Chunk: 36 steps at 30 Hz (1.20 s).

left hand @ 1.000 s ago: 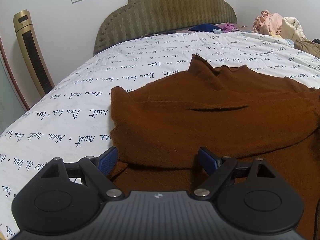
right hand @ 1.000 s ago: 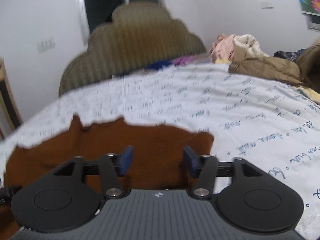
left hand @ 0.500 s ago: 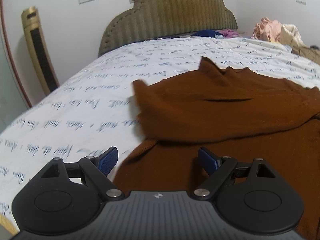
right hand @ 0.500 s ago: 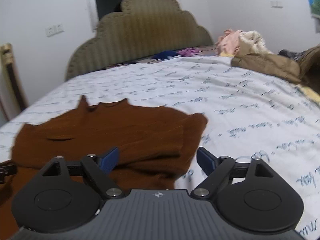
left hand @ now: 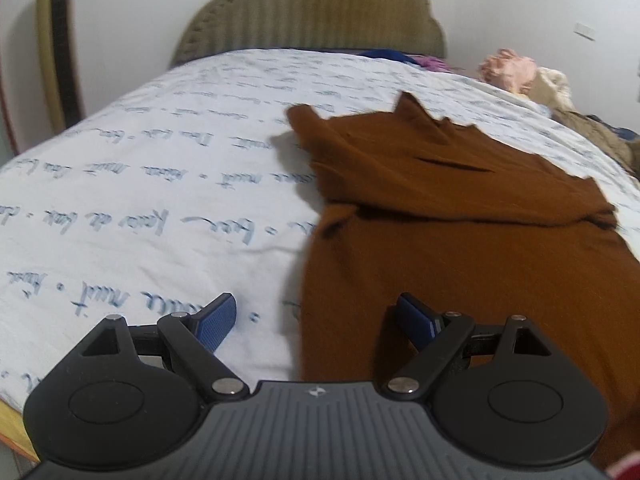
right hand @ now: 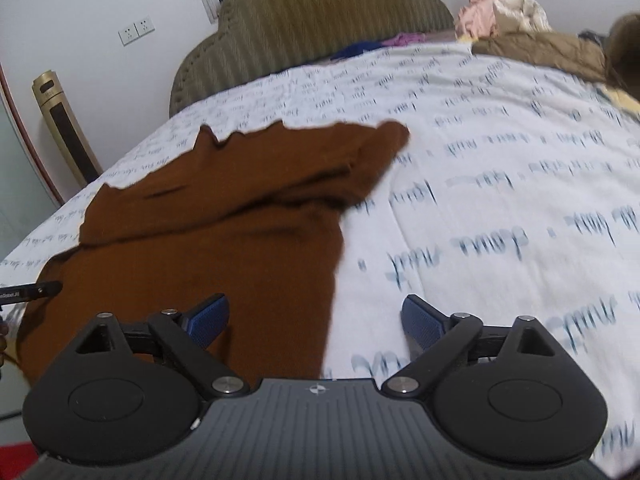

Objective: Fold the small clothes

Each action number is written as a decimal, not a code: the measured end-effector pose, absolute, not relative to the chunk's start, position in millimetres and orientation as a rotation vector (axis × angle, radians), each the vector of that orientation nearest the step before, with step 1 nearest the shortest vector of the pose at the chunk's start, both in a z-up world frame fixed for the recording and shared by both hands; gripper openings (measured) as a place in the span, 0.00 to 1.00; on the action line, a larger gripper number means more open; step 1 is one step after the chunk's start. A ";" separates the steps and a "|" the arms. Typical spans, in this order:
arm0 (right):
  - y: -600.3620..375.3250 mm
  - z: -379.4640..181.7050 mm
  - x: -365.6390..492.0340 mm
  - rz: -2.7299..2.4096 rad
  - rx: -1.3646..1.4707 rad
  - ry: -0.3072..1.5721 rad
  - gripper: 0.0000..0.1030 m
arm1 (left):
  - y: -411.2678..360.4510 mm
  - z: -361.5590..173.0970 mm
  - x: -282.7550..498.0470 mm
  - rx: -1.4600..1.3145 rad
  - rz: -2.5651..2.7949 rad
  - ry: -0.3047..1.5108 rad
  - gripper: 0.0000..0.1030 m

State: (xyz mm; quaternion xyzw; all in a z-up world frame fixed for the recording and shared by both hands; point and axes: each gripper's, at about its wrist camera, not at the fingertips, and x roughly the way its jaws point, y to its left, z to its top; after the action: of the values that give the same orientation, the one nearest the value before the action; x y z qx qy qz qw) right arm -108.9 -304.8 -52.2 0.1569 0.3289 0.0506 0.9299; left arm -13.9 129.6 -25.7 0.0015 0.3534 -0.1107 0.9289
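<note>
A brown knit garment [left hand: 460, 220] lies flat on the white printed bedsheet [left hand: 160, 200], its far part folded over toward me in a band. My left gripper [left hand: 316, 308] hovers open over the garment's near left edge, one blue pad above the sheet and the other above the cloth, holding nothing. In the right wrist view the same garment [right hand: 220, 240] fills the left half. My right gripper [right hand: 316, 306] stands open over its near right edge, nothing between its fingers. The left gripper's black tip [right hand: 32, 292] shows at that view's far left.
A padded olive headboard [right hand: 320, 20] closes the far end of the bed. A heap of pink and cream clothes [right hand: 500, 12] and a tan jacket [right hand: 540, 48] lie at the far right. A gold tower fan [left hand: 56, 40] stands by the wall on the left.
Both grippers drew back toward the bed's near edge, the left drifting left and the right drifting right off the garment. The right jaws spread wider. The folded band stays lying on the garment.
</note>
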 end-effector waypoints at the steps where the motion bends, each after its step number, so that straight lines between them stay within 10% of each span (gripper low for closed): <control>1: -307.2 -52.7 -115.0 0.115 0.340 0.679 0.86 | 128.1 -26.0 -17.0 0.005 -0.254 0.727 0.85; 11: -270.5 -53.7 -141.5 0.325 0.345 0.731 0.68 | 107.7 -26.2 -39.9 -0.053 -0.481 0.770 0.81; 13: -258.7 -53.8 -138.2 0.368 0.341 0.742 0.52 | 102.6 -25.6 -41.9 -0.040 -0.477 0.772 0.48; 15: -253.6 -53.8 -131.0 0.358 0.337 0.751 0.15 | 99.5 -23.4 -41.2 -0.009 -0.444 0.778 0.28; 18: -257.8 -54.8 -122.4 0.381 0.393 0.758 0.15 | 106.0 -16.1 -37.8 -0.040 -0.469 0.802 0.10; 36: -334.7 6.9 -62.7 0.448 0.742 0.451 0.15 | 101.9 68.2 53.3 -0.232 -0.545 0.681 0.09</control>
State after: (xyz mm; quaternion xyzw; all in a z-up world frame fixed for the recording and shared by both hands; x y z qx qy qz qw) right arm -62.7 -334.7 6.9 0.3565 0.2168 0.2150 0.8830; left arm 53.3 101.9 68.2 -0.1123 0.3292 -0.2635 0.8998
